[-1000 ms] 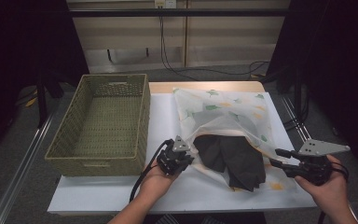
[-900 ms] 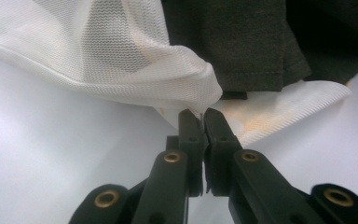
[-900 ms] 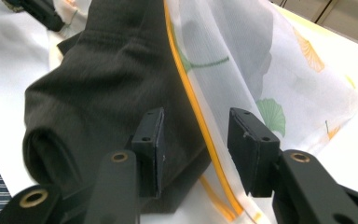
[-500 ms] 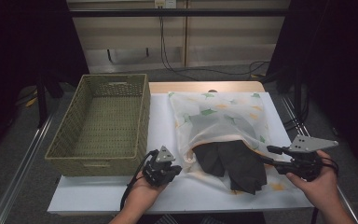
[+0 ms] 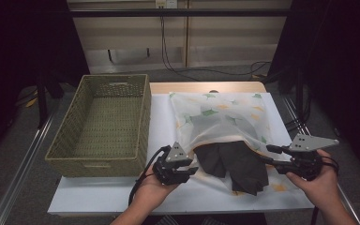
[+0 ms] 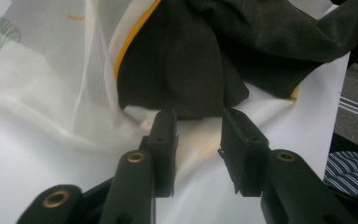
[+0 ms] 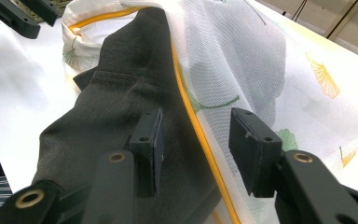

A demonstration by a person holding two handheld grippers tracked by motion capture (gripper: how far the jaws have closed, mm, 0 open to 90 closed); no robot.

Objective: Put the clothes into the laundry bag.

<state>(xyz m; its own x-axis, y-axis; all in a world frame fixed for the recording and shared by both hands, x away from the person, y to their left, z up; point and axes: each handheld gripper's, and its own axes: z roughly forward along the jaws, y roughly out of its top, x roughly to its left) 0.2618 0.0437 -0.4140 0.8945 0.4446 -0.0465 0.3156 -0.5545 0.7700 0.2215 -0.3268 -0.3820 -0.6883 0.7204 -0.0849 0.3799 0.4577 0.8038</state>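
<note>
A white mesh bag printed with leaves lies on the table, its mouth toward me. A dark garment sticks halfway out of that mouth. My left gripper sits at the bag's left corner. Its jaws have just been opening and now stand open over loose bag fabric, short of the garment. My right gripper is open at the mouth's right side. The yellow zip edge runs between its jaws untouched, with the garment to its left and the mesh to its right.
An empty woven basket stands at the left, close to the bag. A white sheet covers the table to its front edge. Cables trail on the floor behind the table. A striped sleeve shows low on the right.
The left gripper drew back toward the front edge, then came a little toward the bag, and its jaws parted. The bag has settled flatter. The right gripper barely moved.
</note>
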